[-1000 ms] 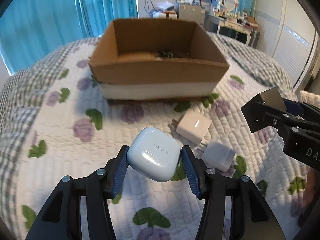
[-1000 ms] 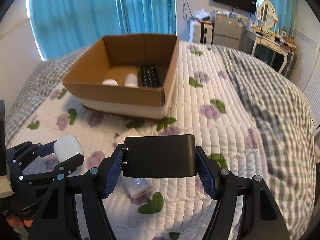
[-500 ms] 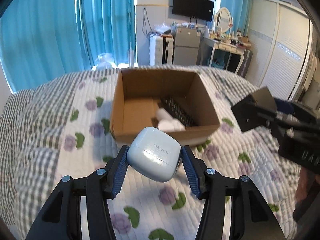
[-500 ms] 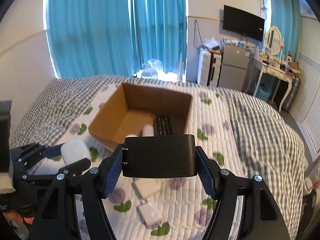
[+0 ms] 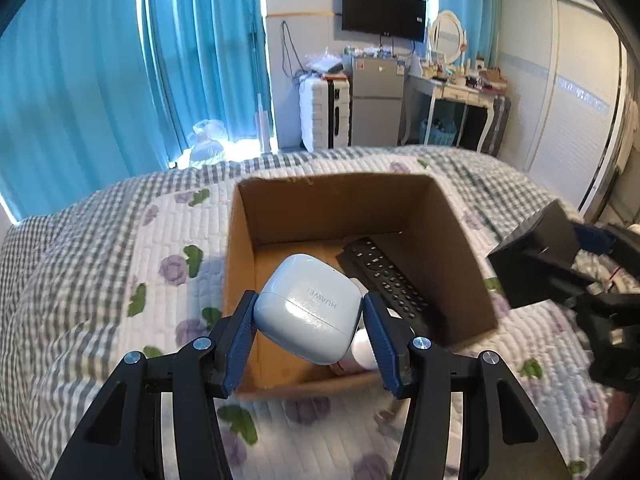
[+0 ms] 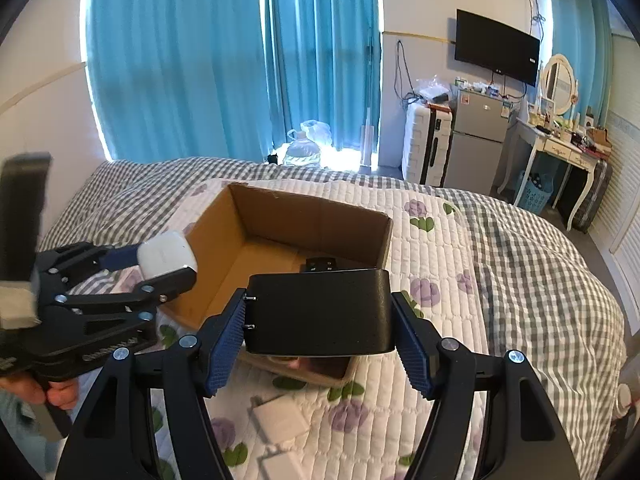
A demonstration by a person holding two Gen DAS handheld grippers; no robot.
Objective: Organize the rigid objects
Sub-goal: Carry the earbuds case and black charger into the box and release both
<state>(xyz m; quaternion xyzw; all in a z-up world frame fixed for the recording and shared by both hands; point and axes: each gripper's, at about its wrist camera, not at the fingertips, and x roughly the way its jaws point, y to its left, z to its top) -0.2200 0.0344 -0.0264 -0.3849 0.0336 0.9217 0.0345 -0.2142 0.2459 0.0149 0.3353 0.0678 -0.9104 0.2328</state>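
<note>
Nearest the left wrist camera, the left gripper (image 5: pixel 308 322) is clamped on a white earbud case (image 5: pixel 308 308), its blue pads pressing the case's two sides, the jaws held only as wide as the case. The case hangs above the near left part of the open cardboard box (image 5: pixel 452 236), which sits at 12 o'clock from it. Inside the box a black remote control (image 5: pixel 388 276) lies toward 1 o'clock, and a small white object (image 5: pixel 362 350) sits just beside the case's lower right edge; what it is cannot be told.

In the right wrist view, the right gripper (image 6: pixel 320 326) grips a black rectangular case (image 6: pixel 318 312) between its pads, spread wide to span the case's full length. This case hovers over the box's near right corner. At 9 o'clock the other gripper appears with its white load at the box's left wall. Below, at 6 o'clock, two white charger blocks (image 6: pixel 280 420) lie on the floral quilt (image 6: pixel 440 248).

Farther off stand a white suitcase (image 6: pixel 426 144), a grey fridge (image 6: pixel 476 140) and blue curtains (image 6: pixel 180 52).
</note>
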